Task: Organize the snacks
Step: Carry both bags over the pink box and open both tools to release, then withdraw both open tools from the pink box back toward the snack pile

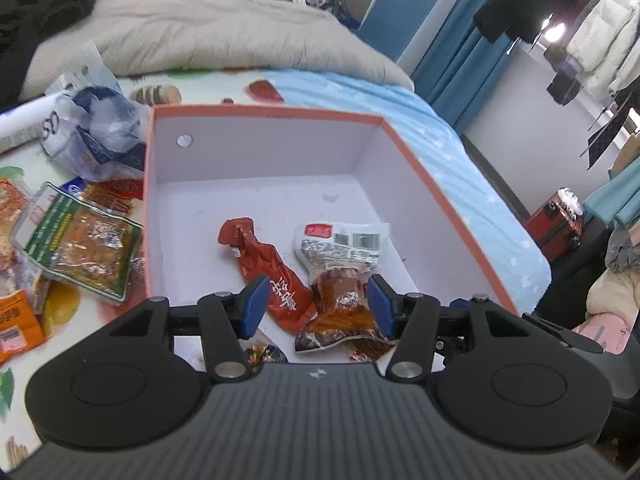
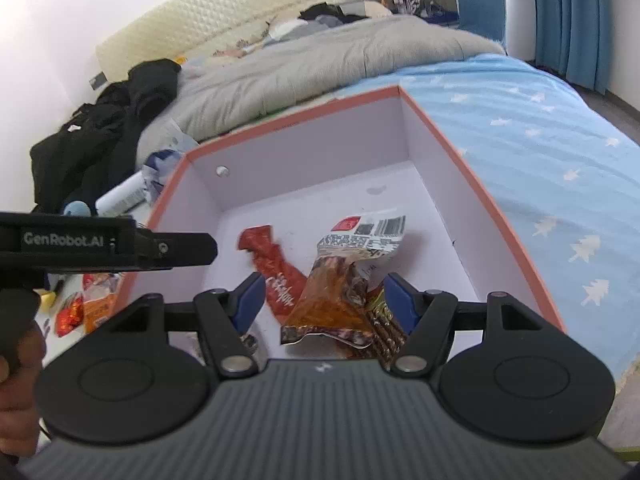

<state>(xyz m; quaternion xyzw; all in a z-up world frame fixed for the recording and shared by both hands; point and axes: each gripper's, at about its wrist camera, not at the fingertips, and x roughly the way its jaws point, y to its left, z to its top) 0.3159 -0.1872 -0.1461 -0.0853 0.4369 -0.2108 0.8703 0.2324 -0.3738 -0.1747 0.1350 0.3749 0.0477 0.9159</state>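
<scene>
An open cardboard box (image 1: pixel 256 152) with an orange rim and white inside sat on a bed, on a light blue sheet (image 2: pixel 540 152) printed with white trees. Inside the box lay a red snack packet (image 1: pixel 268 276), twisted at its far end, and just beside it to the right a clear vacuum-sealed snack (image 1: pixel 340 276) with brown contents and a barcode label at its top; a darker wrapper (image 2: pixel 380 320) showed partly under that one, near the box's front edge. The left gripper (image 1: pixel 318 306) hung over the box's near side with its blue-padded jaws spread apart, the two packets lying below and between them with neither pad pressing on them. The right gripper (image 2: pixel 324 302) hung over the same spot, its jaws likewise parted and clamped on nothing. Outside the box, to the left, more snacks lay loose: a green-edged packet (image 1: pixel 84 252), orange packets (image 1: pixel 16 320), and a crumpled plastic bag (image 1: pixel 92 132). A grey quilt (image 1: pixel 224 36) was heaped behind the box
</scene>
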